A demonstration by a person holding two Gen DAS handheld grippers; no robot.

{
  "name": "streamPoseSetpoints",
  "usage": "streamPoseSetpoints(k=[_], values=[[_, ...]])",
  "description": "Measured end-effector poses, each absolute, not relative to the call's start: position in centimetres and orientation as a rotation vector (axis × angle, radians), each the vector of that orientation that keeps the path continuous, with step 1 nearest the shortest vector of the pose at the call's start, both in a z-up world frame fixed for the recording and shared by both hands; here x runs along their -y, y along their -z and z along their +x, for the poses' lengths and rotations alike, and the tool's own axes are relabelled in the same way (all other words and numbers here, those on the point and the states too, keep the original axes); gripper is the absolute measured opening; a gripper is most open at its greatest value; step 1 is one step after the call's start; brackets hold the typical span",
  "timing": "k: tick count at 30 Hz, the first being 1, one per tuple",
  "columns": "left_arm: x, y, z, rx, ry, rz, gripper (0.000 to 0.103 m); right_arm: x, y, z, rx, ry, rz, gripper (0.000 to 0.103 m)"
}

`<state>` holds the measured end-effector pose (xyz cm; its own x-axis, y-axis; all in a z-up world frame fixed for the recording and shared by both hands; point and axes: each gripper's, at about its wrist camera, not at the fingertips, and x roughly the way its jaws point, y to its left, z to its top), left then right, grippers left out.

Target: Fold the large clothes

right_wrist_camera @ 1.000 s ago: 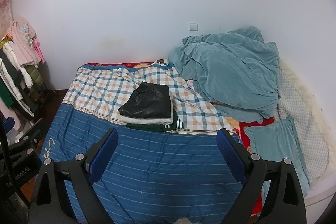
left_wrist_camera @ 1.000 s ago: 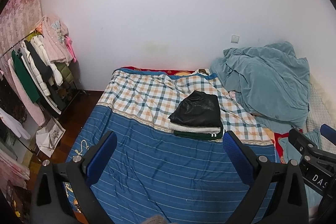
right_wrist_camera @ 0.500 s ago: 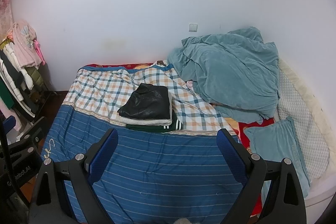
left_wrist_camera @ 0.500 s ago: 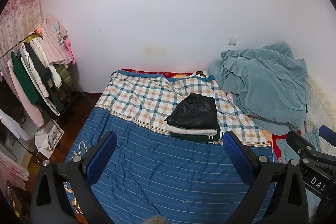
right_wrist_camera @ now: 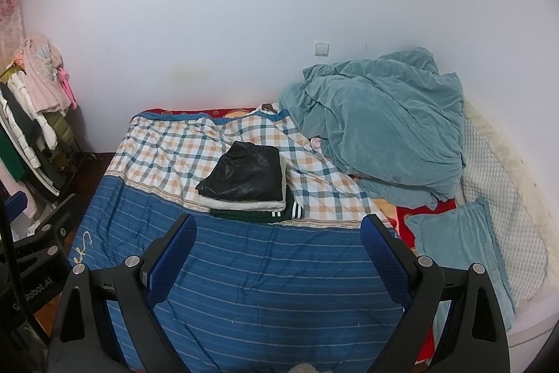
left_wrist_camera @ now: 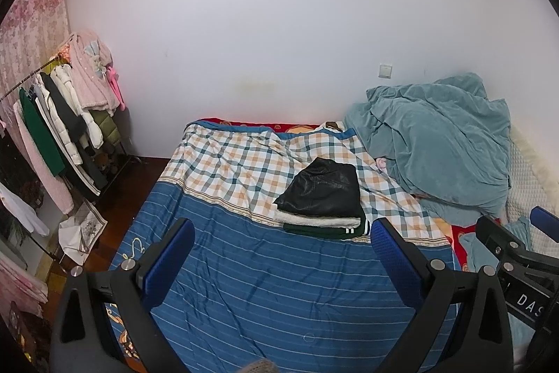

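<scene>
A stack of folded clothes (left_wrist_camera: pixel 323 198) lies in the middle of the bed: a black leather jacket on top, a white fleece piece under it, a dark green garment with white stripes at the bottom. It also shows in the right wrist view (right_wrist_camera: pixel 246 186). My left gripper (left_wrist_camera: pixel 283 233) is open and empty, held above the blue striped bed cover (left_wrist_camera: pixel 265 285), short of the stack. My right gripper (right_wrist_camera: pixel 277 229) is open and empty at about the same height. The right gripper's body shows at the left wrist view's right edge (left_wrist_camera: pixel 517 254).
A crumpled teal blanket (right_wrist_camera: pixel 380 124) is heaped at the bed's far right, with a teal pillow (right_wrist_camera: pixel 461 243) and a white quilted cushion (right_wrist_camera: pixel 499 191) beside it. A clothes rack (left_wrist_camera: pixel 59 128) full of hanging garments stands left of the bed. A white wall is behind.
Both grippers have drawn back and up a little from the bed. The folded stack looks slightly farther off. Both stay open and empty.
</scene>
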<state>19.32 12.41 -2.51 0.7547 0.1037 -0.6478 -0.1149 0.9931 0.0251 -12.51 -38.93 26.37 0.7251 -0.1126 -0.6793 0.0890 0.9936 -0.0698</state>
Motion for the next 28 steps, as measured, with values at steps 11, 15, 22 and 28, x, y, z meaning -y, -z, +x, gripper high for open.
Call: streamPoseSetpoints(k=[11, 15, 22, 28], values=[[-12.4, 2.0, 19.0, -0.692, -0.116, -0.014, 0.103, 38.8, -26.7, -12.4, -0.748, 0.11, -0.032, 0.096], [-12.5, 1.8, 19.0, -0.688, -0.117, -0.016, 0.103, 38.8, -26.9, -12.3, -0.743, 0.113, -0.035, 0.096], [-12.7, 1.5, 18.7, -0.683, -0.128, -0.019, 0.103, 38.5, -27.5, -12.1, -0.738, 0.111, -0.036, 0.096], [-12.9, 1.6, 18.0, -0.672, -0.133, -0.029, 0.103, 37.9, -28.0, -12.1, -0.732, 0.108, -0.036, 0.096]])
